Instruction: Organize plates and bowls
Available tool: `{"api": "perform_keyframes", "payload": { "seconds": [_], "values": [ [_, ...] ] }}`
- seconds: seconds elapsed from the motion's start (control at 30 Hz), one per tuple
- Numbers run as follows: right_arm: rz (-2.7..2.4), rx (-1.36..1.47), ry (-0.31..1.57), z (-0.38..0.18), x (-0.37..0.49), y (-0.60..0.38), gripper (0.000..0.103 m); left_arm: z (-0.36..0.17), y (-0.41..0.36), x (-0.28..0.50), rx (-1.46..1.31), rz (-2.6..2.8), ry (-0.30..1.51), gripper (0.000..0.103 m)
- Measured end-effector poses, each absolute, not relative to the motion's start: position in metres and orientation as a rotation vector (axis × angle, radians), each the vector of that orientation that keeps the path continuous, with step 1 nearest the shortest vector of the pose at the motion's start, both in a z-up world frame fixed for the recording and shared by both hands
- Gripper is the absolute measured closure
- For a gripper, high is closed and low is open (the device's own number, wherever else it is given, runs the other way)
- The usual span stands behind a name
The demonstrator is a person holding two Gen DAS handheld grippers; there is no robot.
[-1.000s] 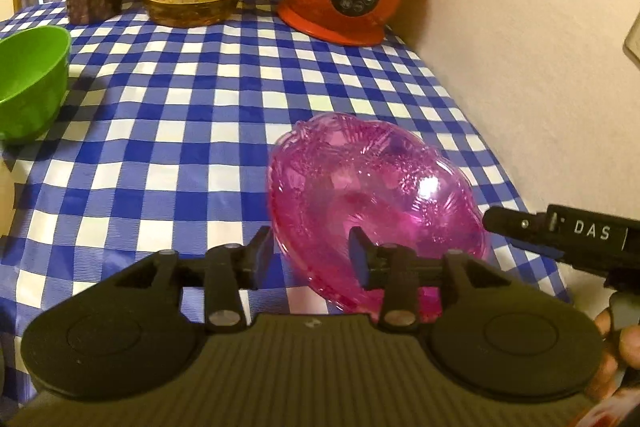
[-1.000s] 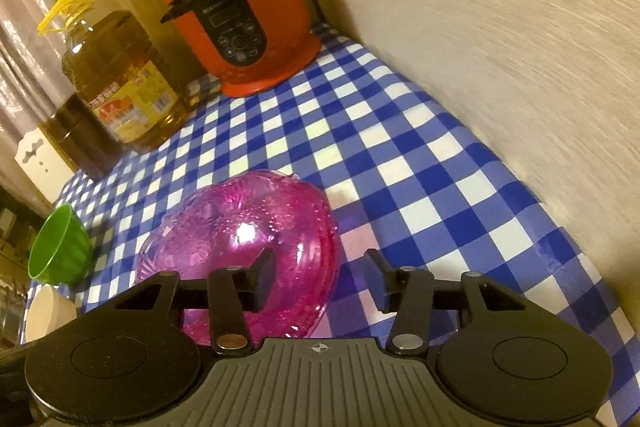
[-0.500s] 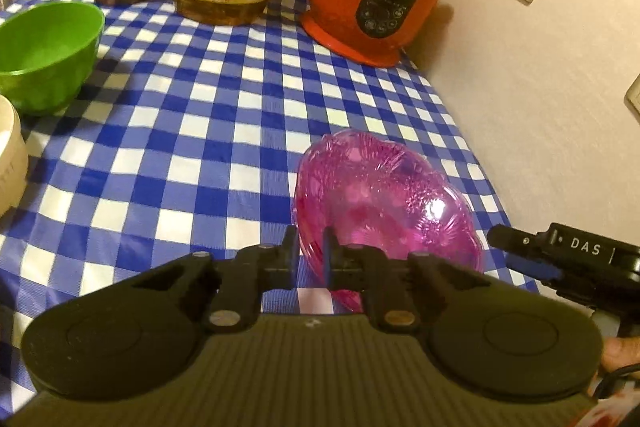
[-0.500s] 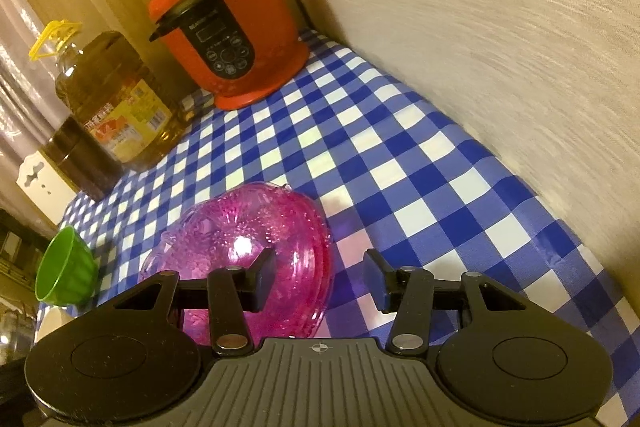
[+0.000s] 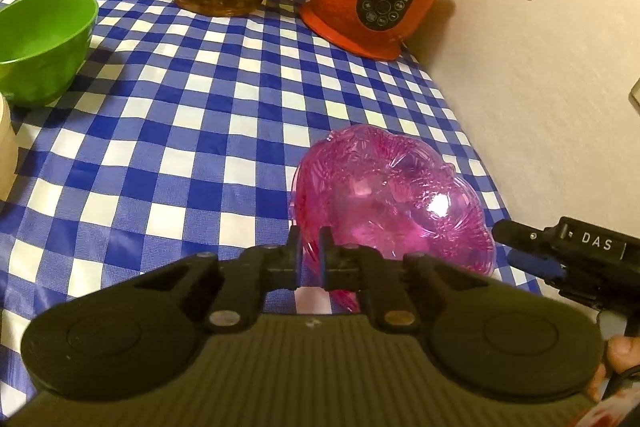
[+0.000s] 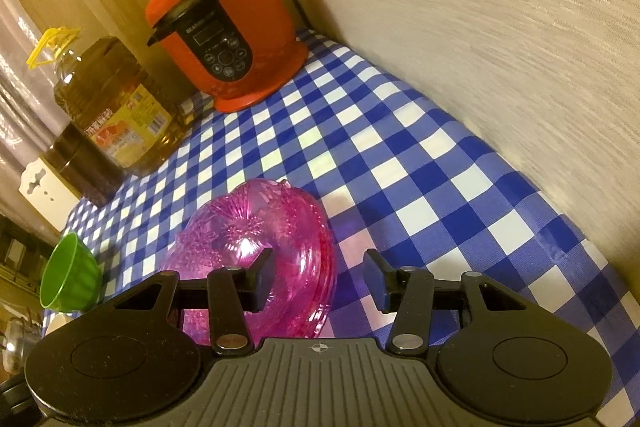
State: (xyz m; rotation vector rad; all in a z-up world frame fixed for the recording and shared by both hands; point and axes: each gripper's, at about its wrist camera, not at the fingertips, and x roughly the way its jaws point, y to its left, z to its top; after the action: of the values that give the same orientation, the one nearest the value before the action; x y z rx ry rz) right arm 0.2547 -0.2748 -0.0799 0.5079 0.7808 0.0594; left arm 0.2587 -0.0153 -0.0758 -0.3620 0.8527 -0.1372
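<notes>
Evidently the pink bowl [image 5: 394, 203] was the piece in hand: a translucent dish with a scalloped rim and moulded starburst pattern, tipped up on edge near the right side of the checked counter [image 5: 192, 131], close to the wall. The left gripper [image 5: 310, 259] had just been closing, and its fingers [image 5: 295, 255] stood nearly together, pinching the bowl's near rim between them. The right gripper [image 6: 318, 281] hovered just beside the bowl with its fingers apart and nothing between them, the bowl sitting mostly behind its left finger in that view.

The bowl looked like thin moulded plastic or pressed glass; which of the two could not be told. Either way it seemed light and rigid, with a glossy surface that would probably slide under smooth pads. The rim was the sensible place to hold, since the curved wall offers nothing flat, yet a one-sided rim grip would leave the bowl free to swing or pivot about the pinch. If it were glass, a slip onto the counter could chip the scalloped edge. Steadying the far rim with the right gripper would likely make carrying safer.

A green bowl [image 5: 42, 39] sat well apart at the left, near a pale vessel [image 5: 6, 147] only partly in view.
</notes>
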Motion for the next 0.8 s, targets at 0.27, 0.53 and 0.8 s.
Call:
{"api": "perform_keyframes", "payload": {
  "seconds": [0.27,0.53,0.8],
  "values": [
    [0.077,0.47,0.76,-0.073,0.25,-0.264,0.054,-0.067,-0.009,0.253,-0.361,-0.119,0.824,0.096],
    [0.16,0.396,0.72,-0.062,0.246,-0.236,0.054,-0.051,0.004,0.242,-0.337,-0.112,0.788,0.088],
    [0.259,0.399,0.688,-0.045,0.239,-0.199,0.054,-0.036,0.045,0.219,-0.337,-0.033,0.792,0.081]
  ]
}}
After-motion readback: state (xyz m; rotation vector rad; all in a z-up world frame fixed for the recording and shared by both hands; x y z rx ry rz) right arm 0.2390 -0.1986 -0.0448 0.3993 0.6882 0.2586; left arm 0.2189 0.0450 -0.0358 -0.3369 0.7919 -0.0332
